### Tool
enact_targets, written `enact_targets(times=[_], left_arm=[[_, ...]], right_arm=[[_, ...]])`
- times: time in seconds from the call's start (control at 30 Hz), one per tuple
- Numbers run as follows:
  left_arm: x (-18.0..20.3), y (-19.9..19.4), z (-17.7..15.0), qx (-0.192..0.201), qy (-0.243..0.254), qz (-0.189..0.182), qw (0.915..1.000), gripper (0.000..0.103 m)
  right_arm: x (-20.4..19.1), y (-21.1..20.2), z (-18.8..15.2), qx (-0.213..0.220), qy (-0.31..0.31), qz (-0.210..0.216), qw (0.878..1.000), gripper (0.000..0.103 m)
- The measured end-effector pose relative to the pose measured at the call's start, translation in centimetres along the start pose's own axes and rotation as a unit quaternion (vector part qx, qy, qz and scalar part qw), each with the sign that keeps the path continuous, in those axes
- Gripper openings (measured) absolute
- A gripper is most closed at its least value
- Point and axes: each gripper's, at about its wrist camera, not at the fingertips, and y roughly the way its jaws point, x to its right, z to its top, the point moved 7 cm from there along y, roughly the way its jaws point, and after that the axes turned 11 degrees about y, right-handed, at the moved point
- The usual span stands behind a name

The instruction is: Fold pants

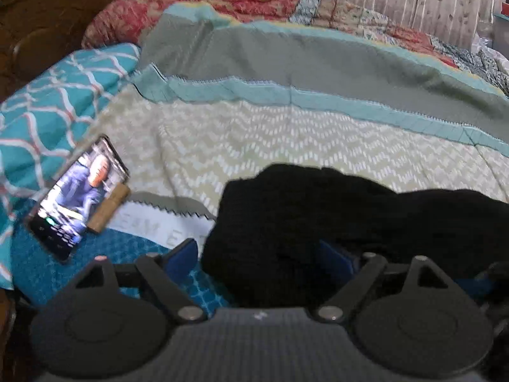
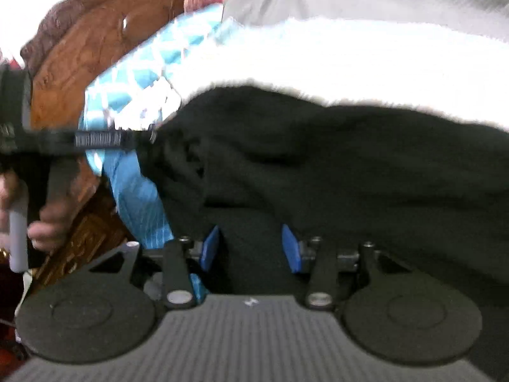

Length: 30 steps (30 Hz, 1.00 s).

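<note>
left hand-held black gripper with blue finger pads is seen spread wide, with the black soft-fabric pants bunched between and over its fingers; the right pad is half buried in cloth, so whether anything is actually pinched cannot be told. right hand-held black gripper with blue pads is also spread, dark fabric filling the gap between its pads and no closure on it shown. pants are laid in a crumpled heap on the pale chevron-patterned quilted bedspread, just ahead of both grippers and touching them. the heap's long axis is judged to run left-right across both views, trailing off toward the right edge. from the left gripper the bulk lies ahead and to the right; from the right gripper it lies straight ahead and to the right. both are about equally near, each at the near edge of the cloth. a lit black smartphone propped beside a tan cork-like cylinder is seen well left of the pants, apart from them. frames are motion-blurred, so finer folds cannot be made out.
</note>
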Motion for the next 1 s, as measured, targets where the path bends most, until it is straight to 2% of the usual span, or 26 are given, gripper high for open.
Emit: enact_targets(times=[0.13,0.2,0.27,0.33,0.43,0.47,0.57,0.6,0.67,0.8,0.9,1.0], left_arm=[[-1.7,-1.6,0.5,-0.019,-0.022,0.032,0.9991,0.086],[-2.3,-3.0,0.9,-0.013,-0.052,0.029,0.9982,0.085],[-2.0,-4.5,1.6,0.008,-0.067,0.005,0.9977,0.085],[-0.3,-5.1,2.7,0.020,-0.064,-0.020,0.9975,0.085],[4.0,-4.3,4.1,0.015,-0.047,-0.071,0.9963,0.085],[5.8,-3.6,4.3,0.003,-0.040,-0.090,0.9951,0.085],[11.7,-1.5,4.4,-0.026,-0.010,-0.143,0.9894,0.085],[13.6,-0.8,4.2,-0.034,0.004,-0.153,0.9876,0.085],[17.2,0.7,3.6,-0.059,0.024,-0.174,0.9827,0.084],[21.5,2.8,1.8,-0.112,0.044,-0.195,0.9735,0.082],[23.1,3.3,0.6,-0.134,0.059,-0.199,0.9691,0.082],[23.8,3.6,-0.2,-0.136,0.078,-0.184,0.9704,0.082]], right_arm=[[5.0,-6.5,0.5,0.095,0.058,-0.033,0.993,0.047],[9.1,-11.6,-0.6,0.154,0.091,-0.084,0.980,0.047],[13.2,-17.2,-2.7,0.214,0.132,-0.150,0.956,0.047],[17.5,-23.2,-5.5,0.282,0.195,-0.211,0.915,0.047],[23.1,-31.5,-11.1,0.384,0.300,-0.288,0.824,0.051],[24.6,-33.8,-13.1,0.414,0.336,-0.305,0.789,0.054],[27.3,-37.4,-17.4,0.474,0.400,-0.309,0.721,0.064],[28.0,-37.9,-18.4,0.484,0.415,-0.308,0.707,0.065],[30.4,-39.0,-19.7,0.493,0.440,-0.291,0.692,0.065],[32.6,-38.7,-20.6,0.500,0.466,-0.258,0.683,0.065],[33.6,-39.1,-20.2,0.504,0.472,-0.236,0.684,0.066],[34.0,-40.1,-19.4,0.501,0.464,-0.229,0.694,0.068]])
